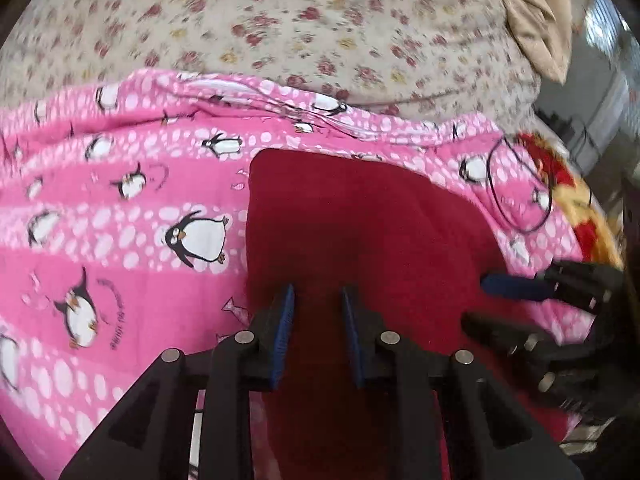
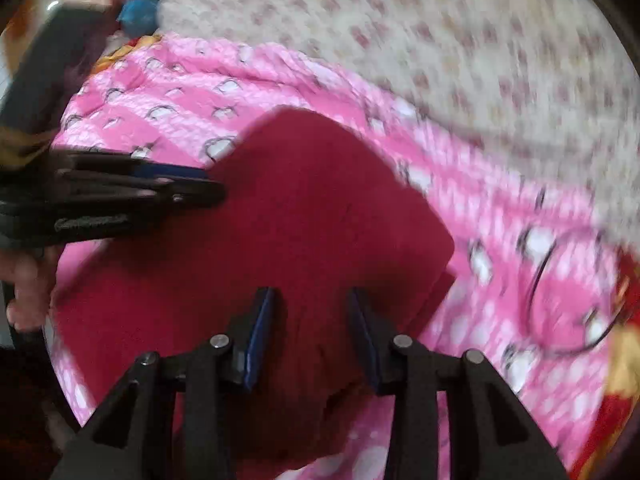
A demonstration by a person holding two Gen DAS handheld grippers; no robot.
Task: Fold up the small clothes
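Observation:
A dark red folded garment (image 1: pixel 352 216) lies flat on a pink penguin-print sheet (image 1: pixel 132 208). My left gripper (image 1: pixel 318 292) is open, its blue-padded fingers hovering over the garment's near part. The right gripper shows at the right edge of the left wrist view (image 1: pixel 516 292) by the garment's right side. In the right wrist view the red garment (image 2: pixel 304 208) lies under my right gripper (image 2: pixel 312 294), which is open over its near edge. The left gripper (image 2: pixel 180 184) reaches in from the left at the garment's far left corner.
A floral bedsheet (image 1: pixel 320 20) lies beyond the pink sheet. A thin black loop (image 1: pixel 520 188) lies on the pink sheet to the right. A red and yellow blanket (image 1: pixel 576 200) and beige cloth (image 1: pixel 536 20) sit at the right. A hand (image 2: pixel 24 280) shows at left.

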